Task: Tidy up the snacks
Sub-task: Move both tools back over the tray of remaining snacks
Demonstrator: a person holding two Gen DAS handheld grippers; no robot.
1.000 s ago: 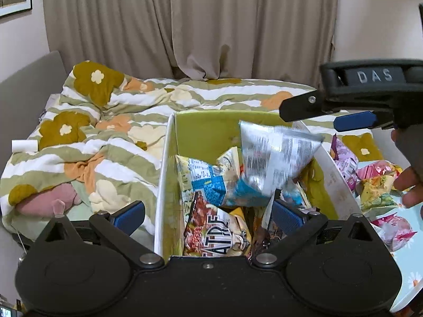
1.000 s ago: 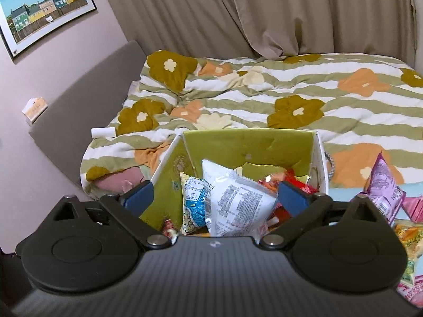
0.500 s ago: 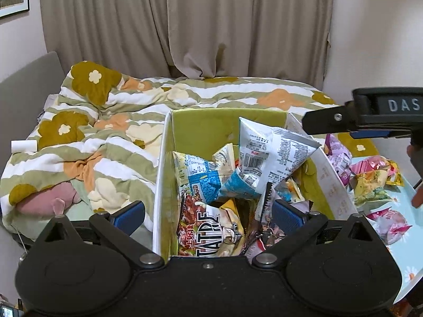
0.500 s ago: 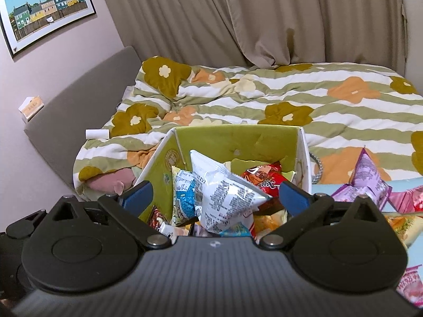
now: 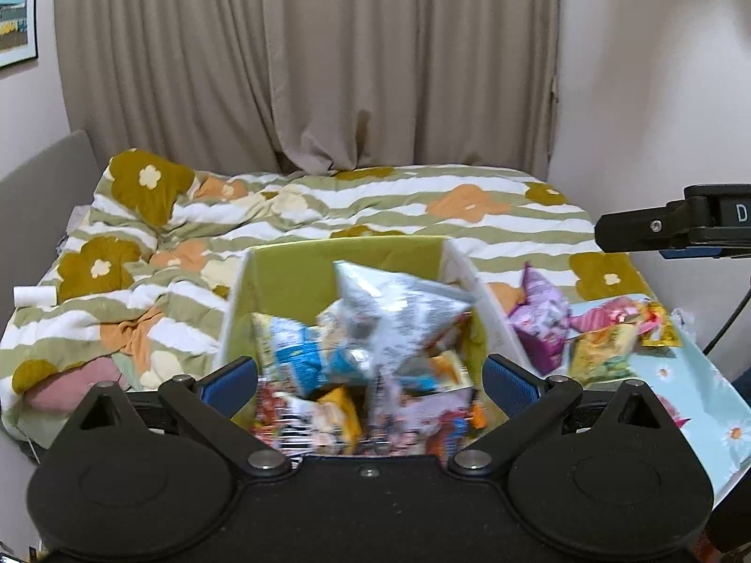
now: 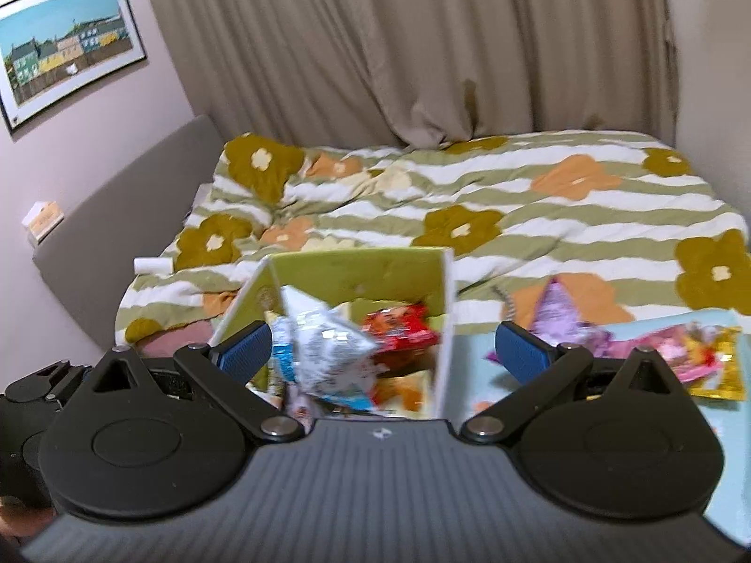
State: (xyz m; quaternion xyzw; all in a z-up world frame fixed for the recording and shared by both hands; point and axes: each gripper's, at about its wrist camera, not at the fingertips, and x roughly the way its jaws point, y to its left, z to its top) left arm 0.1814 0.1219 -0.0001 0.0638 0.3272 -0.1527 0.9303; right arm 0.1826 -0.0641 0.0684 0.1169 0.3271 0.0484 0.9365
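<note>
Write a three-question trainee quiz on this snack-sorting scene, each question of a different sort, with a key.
1. True or false: the right gripper is shut on a snack bag.
2. Multiple choice: the silver snack bag lies (A) on the bedspread, (B) on top of the pile in the green box, (C) on the light blue tray.
3. Fill in: the purple snack bag stands outside the box, on its ____ side in the left wrist view.

Key
1. False; its jaws stand open with nothing between them, as do those of the left gripper.
2. B.
3. Right, beside the other loose bags.
</note>
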